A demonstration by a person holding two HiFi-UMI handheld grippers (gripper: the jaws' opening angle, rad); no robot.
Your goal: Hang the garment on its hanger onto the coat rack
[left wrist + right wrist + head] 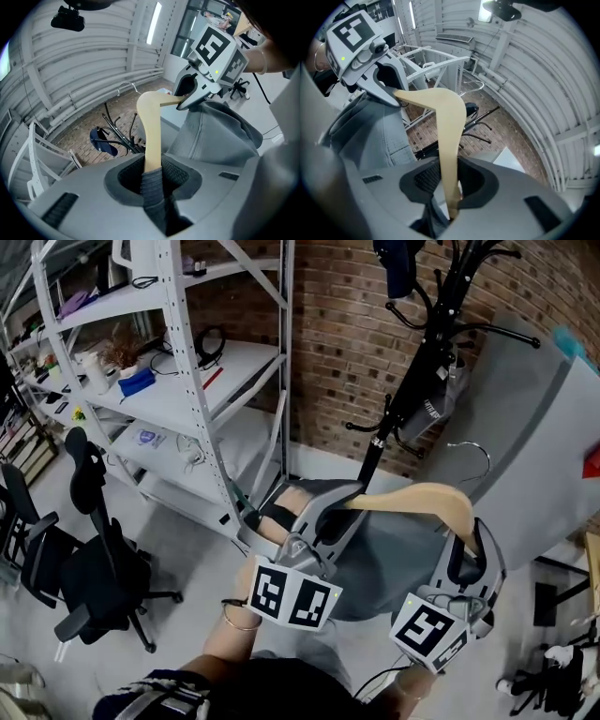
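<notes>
A pale wooden hanger (424,497) with a metal hook (475,458) carries a grey garment (394,563), held up in front of the black coat rack (420,390). My left gripper (339,504) is shut on the hanger's left arm, with a ribbed edge of the garment (152,187) pinched in beside the wood (151,136). At the other end my right gripper (466,542) is shut on the right arm of the hanger (447,136). Each gripper view shows the opposite gripper: the right gripper (196,91) and the left gripper (380,82). A dark blue cap (103,143) hangs on the rack.
A white metal shelving unit (178,381) with small items stands at the left. A black office chair (89,563) is at the lower left. A large grey panel (539,446) leans at the right of the rack. A brick wall (337,334) runs behind.
</notes>
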